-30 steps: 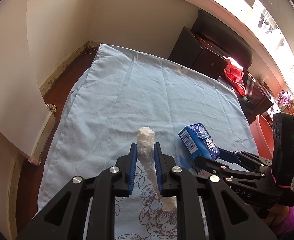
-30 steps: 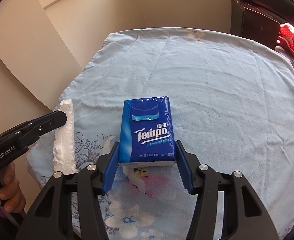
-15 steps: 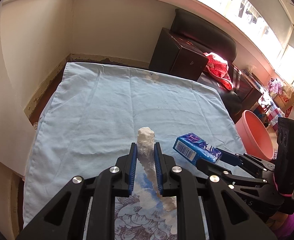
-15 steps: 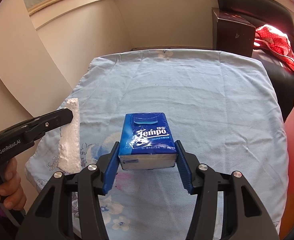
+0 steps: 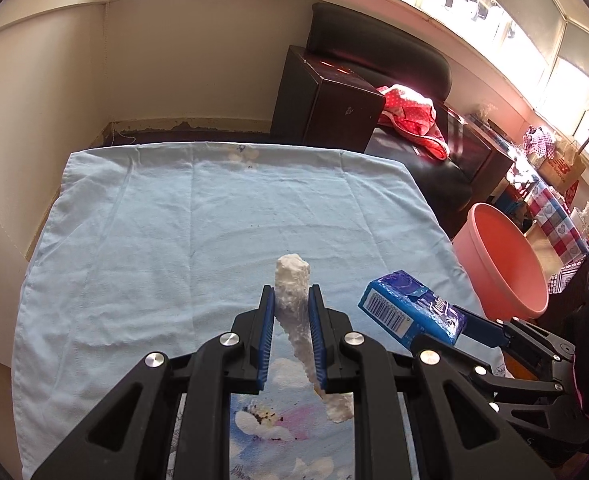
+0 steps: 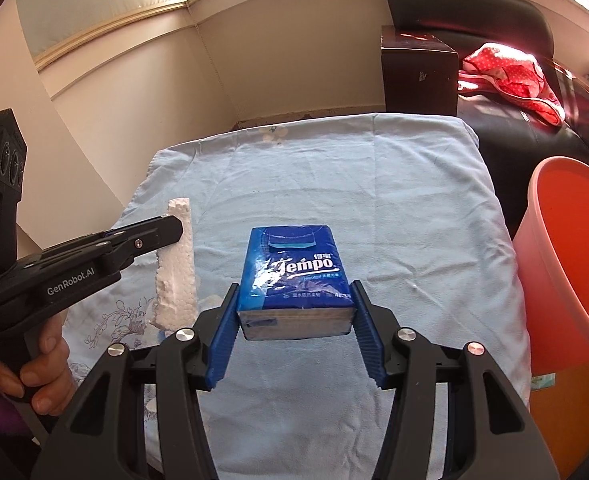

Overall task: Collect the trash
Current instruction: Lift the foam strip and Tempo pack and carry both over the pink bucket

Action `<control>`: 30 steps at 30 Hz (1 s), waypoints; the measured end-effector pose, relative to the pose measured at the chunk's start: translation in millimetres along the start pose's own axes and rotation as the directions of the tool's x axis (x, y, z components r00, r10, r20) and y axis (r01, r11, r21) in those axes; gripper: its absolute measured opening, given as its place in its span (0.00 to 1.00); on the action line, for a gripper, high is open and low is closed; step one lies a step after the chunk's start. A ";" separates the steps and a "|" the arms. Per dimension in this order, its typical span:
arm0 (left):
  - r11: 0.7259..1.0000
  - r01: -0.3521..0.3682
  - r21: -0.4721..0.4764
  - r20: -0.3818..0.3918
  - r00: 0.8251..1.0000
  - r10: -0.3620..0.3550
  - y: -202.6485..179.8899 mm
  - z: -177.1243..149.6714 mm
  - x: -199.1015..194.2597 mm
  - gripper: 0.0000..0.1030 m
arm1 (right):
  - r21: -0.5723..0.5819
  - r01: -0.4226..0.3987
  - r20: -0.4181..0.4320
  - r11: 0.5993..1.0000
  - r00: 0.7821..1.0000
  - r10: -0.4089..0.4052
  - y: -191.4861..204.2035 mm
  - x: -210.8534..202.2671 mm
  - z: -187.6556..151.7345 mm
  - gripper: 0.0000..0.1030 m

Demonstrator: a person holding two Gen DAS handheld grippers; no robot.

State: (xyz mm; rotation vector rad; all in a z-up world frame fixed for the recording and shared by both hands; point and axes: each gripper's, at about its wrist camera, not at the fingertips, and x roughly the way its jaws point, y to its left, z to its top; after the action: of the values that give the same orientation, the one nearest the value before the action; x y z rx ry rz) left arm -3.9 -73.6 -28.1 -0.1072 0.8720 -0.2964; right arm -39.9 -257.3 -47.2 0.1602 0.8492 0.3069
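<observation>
My left gripper [image 5: 291,300] is shut on a white foam strip [image 5: 292,280], held upright above the light blue tablecloth [image 5: 174,220]. The strip also shows in the right wrist view [image 6: 178,264], clamped by the left gripper [image 6: 166,230]. My right gripper [image 6: 294,300] is shut on a blue Tempo tissue pack [image 6: 296,272], lifted off the cloth. In the left wrist view the pack [image 5: 408,310] sits in the right gripper [image 5: 458,330] at the right. A pink bucket [image 6: 570,256] stands just right of the table; it also shows in the left wrist view [image 5: 506,264].
A dark cabinet [image 5: 326,116] and black sofa [image 5: 378,44] with a red cloth [image 5: 410,114] stand behind the table. A wall [image 5: 34,80] runs along the left. A cluttered shelf [image 5: 554,184] lies at the far right.
Both grippers have risen and tilted up with their loads. The table has dropped lower in view and the pink bucket has come further into sight at the right.
</observation>
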 end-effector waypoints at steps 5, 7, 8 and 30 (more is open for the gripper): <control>0.999 -0.006 0.037 0.002 1.000 0.006 -16.3 2.0 6.6 0.16 | 0.014 0.007 0.016 1.000 1.000 -0.007 -11.1 -7.6 -1.3 0.53; 0.999 -0.010 0.046 -0.001 1.000 0.010 -21.6 2.2 9.5 0.16 | 0.022 0.007 0.020 1.000 1.000 -0.007 -15.6 -9.4 -2.8 0.53; 0.999 -0.011 0.048 -0.004 1.000 0.011 -23.6 2.1 10.9 0.16 | 0.027 0.006 0.021 1.000 1.000 -0.006 -17.8 -9.3 -3.8 0.53; 0.994 0.007 0.106 0.002 1.000 -0.007 -72.8 6.1 33.6 0.16 | 0.079 0.009 0.069 0.997 0.998 -0.014 -53.2 -32.5 -21.0 0.53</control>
State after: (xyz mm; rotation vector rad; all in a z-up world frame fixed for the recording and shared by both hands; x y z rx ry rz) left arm 5.7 -153.2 -33.5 -0.0125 0.8523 -0.3484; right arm -65.3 -317.8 -51.6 0.2382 0.7936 0.2559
